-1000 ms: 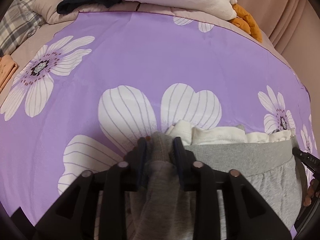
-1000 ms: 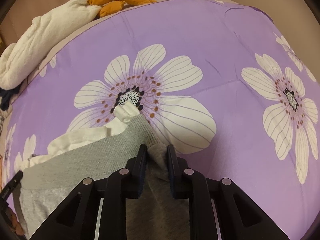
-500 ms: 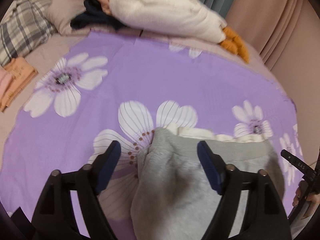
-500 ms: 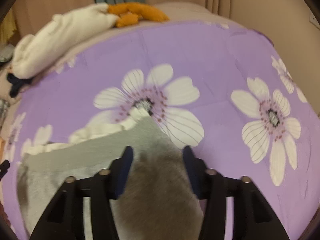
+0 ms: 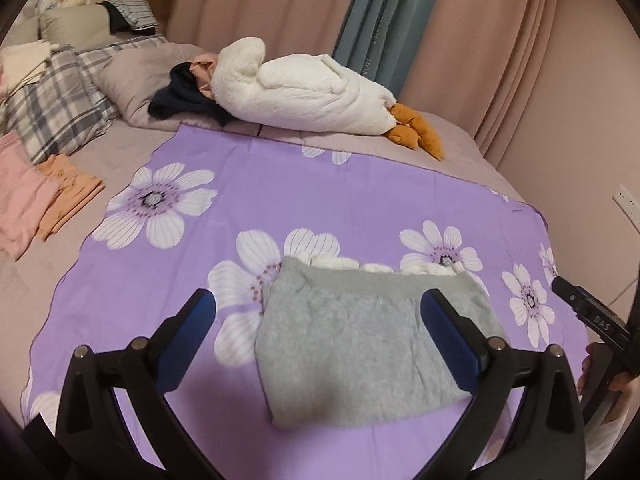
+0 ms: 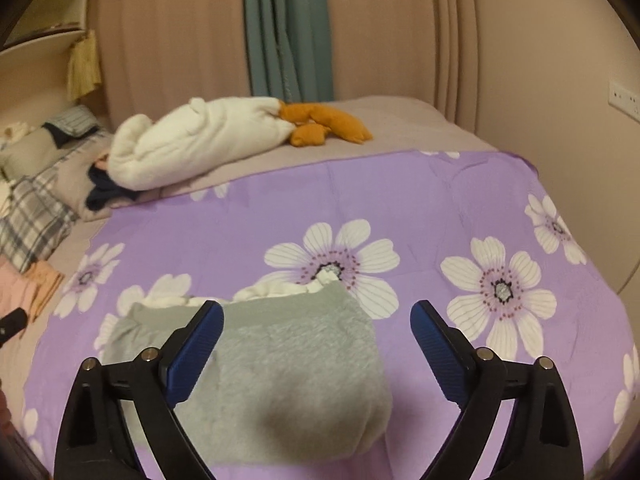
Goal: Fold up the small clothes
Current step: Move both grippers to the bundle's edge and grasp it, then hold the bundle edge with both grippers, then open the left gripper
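Your left gripper (image 5: 316, 320) stands wide apart, blue pads (image 5: 452, 336) splayed to either side and holding nothing; it hangs above the grey garment (image 5: 360, 352) with clear space between the pads and the cloth. Your right gripper (image 6: 316, 340) is in the same condition: jaws spread wide, nothing between them, raised over the near right end of the same garment (image 6: 288, 384). The grey garment lies folded in a compact rectangle on the purple floral sheet (image 5: 320, 200), near its front edge. A ribbed band runs along the garment's far edge, and a strip of cream fabric (image 5: 376, 266) shows just beyond that band, touching it; whether it is a lining or a separate piece cannot be told. In the right wrist view the near fold bulges and does not lie fully flat. The sheet is spread on a bed (image 5: 120, 148) with a mauve cover. At the bed's head a white plush goose (image 5: 304, 92) with orange feet lies on its side, a dark garment (image 5: 180, 96) against it. Plaid pillows (image 5: 52, 96) sit at the left, with folded pink and orange clothes (image 5: 48, 204) beside them on the bed, well apart from the sheet's grey item. Pink and teal curtains (image 5: 384, 20) hang behind.
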`<state>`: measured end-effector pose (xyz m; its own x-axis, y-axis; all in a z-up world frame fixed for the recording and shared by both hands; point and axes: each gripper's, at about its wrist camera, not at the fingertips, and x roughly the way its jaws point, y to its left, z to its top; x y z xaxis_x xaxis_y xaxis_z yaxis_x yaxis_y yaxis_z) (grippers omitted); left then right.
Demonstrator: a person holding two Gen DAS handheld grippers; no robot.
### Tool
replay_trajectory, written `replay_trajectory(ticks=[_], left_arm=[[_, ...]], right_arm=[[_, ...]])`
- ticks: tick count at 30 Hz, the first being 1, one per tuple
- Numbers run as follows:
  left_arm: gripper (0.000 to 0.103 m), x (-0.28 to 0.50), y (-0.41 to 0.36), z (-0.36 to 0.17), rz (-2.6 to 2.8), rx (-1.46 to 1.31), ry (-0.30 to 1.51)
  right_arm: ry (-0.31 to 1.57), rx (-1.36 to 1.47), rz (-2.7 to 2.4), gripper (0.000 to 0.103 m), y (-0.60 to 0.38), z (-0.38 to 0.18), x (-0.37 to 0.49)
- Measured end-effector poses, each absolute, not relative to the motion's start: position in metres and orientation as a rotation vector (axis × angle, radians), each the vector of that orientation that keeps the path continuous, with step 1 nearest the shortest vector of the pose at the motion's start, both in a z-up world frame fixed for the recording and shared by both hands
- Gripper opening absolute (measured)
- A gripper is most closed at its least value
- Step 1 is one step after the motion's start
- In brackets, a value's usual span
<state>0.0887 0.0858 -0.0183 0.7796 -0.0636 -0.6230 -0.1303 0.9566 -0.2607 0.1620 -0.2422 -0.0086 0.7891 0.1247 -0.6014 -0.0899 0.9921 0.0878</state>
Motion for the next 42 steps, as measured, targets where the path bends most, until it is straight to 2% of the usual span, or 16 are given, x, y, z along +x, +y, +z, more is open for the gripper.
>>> replay_trajectory(ticks=[6, 14, 23, 25, 29, 31, 32, 33, 35, 37, 38, 39, 40, 41, 42], left_arm=[[0.103, 0.070, 0.090, -0.058, 0.049, -0.401, 0.768], [0.100, 0.068, 0.089, -0.125, 0.090, -0.471, 0.916], [0.095, 0.083, 0.091, -0.163, 0.025, -0.557, 0.953], [0.088, 0.088, 0.091, -0.172, 0.012, -0.581, 0.980], [0.085, 0.095, 0.086, -0.177, -0.020, -0.593, 0.967], [0.079, 0.101, 0.083, -0.180, -0.073, -0.622, 0.967], [0.077, 0.104, 0.082, -0.181, -0.072, -0.623, 0.970], [0.070, 0.106, 0.080, -0.181, -0.067, -0.616, 0.970], [0.057, 0.111, 0.077, -0.181, -0.072, -0.592, 0.976], [0.038, 0.113, 0.076, -0.181, -0.108, -0.608, 0.976], [0.035, 0.113, 0.076, -0.181, -0.121, -0.615, 0.970], [0.031, 0.113, 0.074, -0.180, -0.120, -0.605, 0.968], [0.027, 0.111, 0.073, -0.178, -0.114, -0.592, 0.961], [0.025, 0.109, 0.073, -0.176, -0.108, -0.587, 0.951], [0.022, 0.106, 0.072, -0.172, -0.099, -0.575, 0.942]], right_arm=[[0.669, 0.118, 0.129, 0.096, -0.251, -0.022, 0.133], [0.803, 0.220, 0.128, 0.096, -0.264, -0.077, 0.123], [0.891, 0.330, 0.061, 0.096, -0.274, -0.122, 0.127], [0.921, 0.349, 0.050, 0.096, -0.276, -0.133, 0.132], [0.942, 0.383, 0.056, 0.096, -0.278, -0.146, 0.141], [0.939, 0.414, 0.068, 0.096, -0.278, -0.152, 0.146], [0.942, 0.430, 0.081, 0.091, -0.278, -0.155, 0.149], [0.950, 0.445, 0.098, 0.086, -0.278, -0.158, 0.152], [0.954, 0.512, 0.142, 0.083, -0.279, -0.164, 0.157], [0.945, 0.555, 0.155, 0.076, -0.280, -0.166, 0.159], [0.940, 0.555, 0.160, 0.069, -0.279, -0.166, 0.160], [0.937, 0.551, 0.157, 0.055, -0.278, -0.166, 0.160], [0.936, 0.538, 0.145, 0.046, -0.278, -0.165, 0.160], [0.940, 0.523, 0.130, 0.030, -0.278, -0.165, 0.160], [0.939, 0.514, 0.126, 0.028, -0.279, -0.164, 0.161]])
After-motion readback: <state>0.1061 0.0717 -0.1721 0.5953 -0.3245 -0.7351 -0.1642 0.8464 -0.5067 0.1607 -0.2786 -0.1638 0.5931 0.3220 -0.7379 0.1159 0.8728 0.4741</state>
